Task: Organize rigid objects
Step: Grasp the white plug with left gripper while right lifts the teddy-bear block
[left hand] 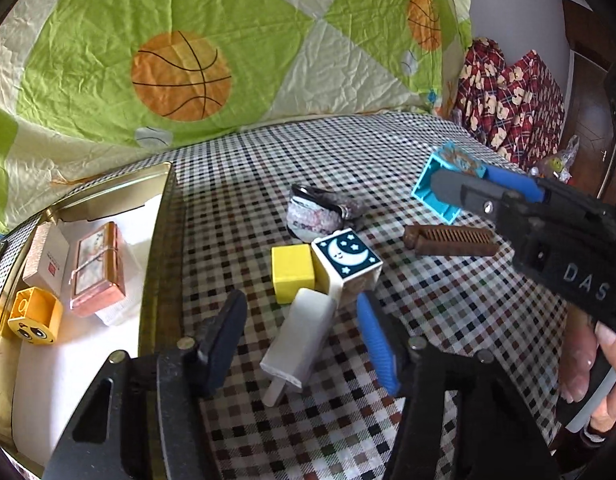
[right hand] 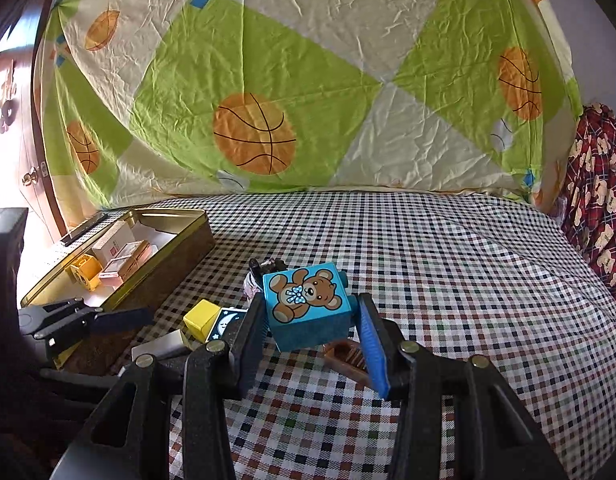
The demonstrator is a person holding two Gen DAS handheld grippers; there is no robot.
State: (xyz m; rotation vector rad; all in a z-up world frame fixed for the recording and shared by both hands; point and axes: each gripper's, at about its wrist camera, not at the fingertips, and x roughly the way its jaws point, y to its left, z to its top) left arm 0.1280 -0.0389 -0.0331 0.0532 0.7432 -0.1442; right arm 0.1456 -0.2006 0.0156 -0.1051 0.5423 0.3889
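- Right gripper [right hand: 310, 340] is clamped on the blue bear block [right hand: 308, 308], held clear above the checked cloth [right hand: 448, 264].
- Left gripper [left hand: 303, 340] stands apart, straddling the white bar [left hand: 299, 340] without its pads pressing; nothing held.
- Gold tin [right hand: 179, 248] lies to the left, already holding a yellow block [left hand: 33, 314] and small boxes.
- Advice: carry the bear block level over the tin wall, lower it into bare floor space, then release.
- Risk: the left gripper sits between block and tin.

Both grippers [left hand: 299, 336] [right hand: 312, 344] have black frames with silver screws, each pairing one black and one blue ribbed finger [left hand: 378, 344]; white "DAS" lettering marks one.
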